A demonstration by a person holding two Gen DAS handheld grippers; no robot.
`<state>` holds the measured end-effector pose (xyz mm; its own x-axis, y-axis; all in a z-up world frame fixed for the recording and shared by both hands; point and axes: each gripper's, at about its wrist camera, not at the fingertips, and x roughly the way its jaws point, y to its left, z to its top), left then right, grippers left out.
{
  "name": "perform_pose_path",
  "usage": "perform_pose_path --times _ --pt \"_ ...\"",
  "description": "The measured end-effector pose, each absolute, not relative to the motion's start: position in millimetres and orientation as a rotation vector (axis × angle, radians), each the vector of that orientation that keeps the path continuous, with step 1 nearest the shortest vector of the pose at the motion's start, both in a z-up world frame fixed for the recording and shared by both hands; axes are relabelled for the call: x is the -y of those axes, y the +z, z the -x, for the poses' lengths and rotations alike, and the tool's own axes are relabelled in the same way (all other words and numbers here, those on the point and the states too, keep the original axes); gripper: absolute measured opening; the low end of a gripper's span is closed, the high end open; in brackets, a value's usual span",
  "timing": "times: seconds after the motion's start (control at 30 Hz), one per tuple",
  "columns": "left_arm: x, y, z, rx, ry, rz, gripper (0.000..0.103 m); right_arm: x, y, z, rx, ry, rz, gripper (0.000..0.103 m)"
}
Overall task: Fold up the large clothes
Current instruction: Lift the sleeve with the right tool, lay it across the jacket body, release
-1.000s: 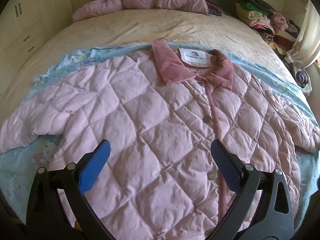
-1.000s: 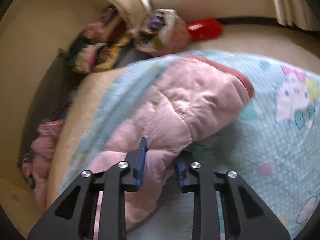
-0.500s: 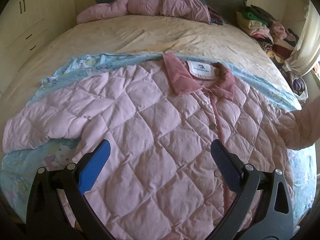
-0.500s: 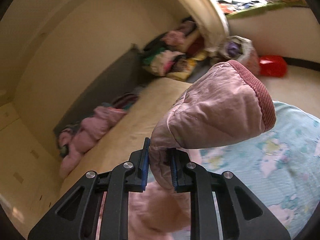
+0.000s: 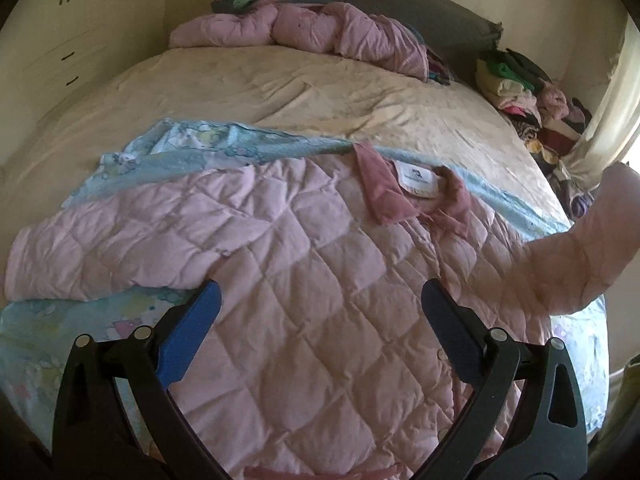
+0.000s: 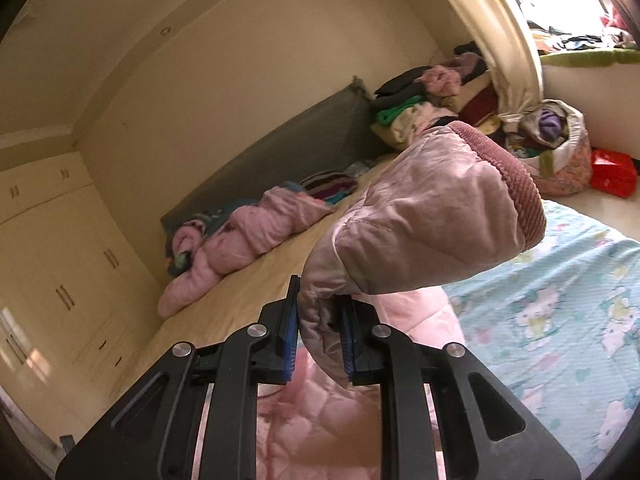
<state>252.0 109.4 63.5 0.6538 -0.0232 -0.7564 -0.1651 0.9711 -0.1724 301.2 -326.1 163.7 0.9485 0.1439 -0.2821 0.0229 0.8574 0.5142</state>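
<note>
A: Where is the pink quilted jacket (image 5: 304, 288) lying?

B: It is lying face up on the blue patterned sheet (image 5: 192, 156), filling the centre and lower half of the left wrist view, with its dusty-rose collar (image 5: 384, 196) toward the upper middle of the frame. One sleeve (image 5: 100, 256) is resting flat at the left edge of that picture.

A: And the other sleeve?

B: The right gripper (image 6: 320, 332) is pinching it just below the ribbed cuff (image 6: 508, 176), its blue pads pressing the padded fabric from both sides. The cuff end is flopping over toward the upper right of the right wrist view, clear of the bed.

A: What is the left gripper (image 5: 320, 332) doing?

B: It is hovering over the jacket's lower front with its jaws spread wide, holding nothing.

A: So which step is this?

B: It looks like the sleeve fold. The next move is probably calling for the raised sleeve to be carried across the chest and laid flat over the front, with the empty gripper pinning the body if the jacket starts sliding.
</note>
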Motion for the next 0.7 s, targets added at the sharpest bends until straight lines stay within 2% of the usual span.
perform_pose_path --times 0.37,0.7 --pt "-150.5 69.4 -245.4 -0.847 0.128 0.287 0.094 243.5 157.9 -331.1 -0.36 0.195 -0.482 0.017" --pt "-152.9 54.5 -260.4 -0.853 0.093 0.343 0.094 169.0 128.8 -352.6 -0.438 0.302 -0.416 0.017"
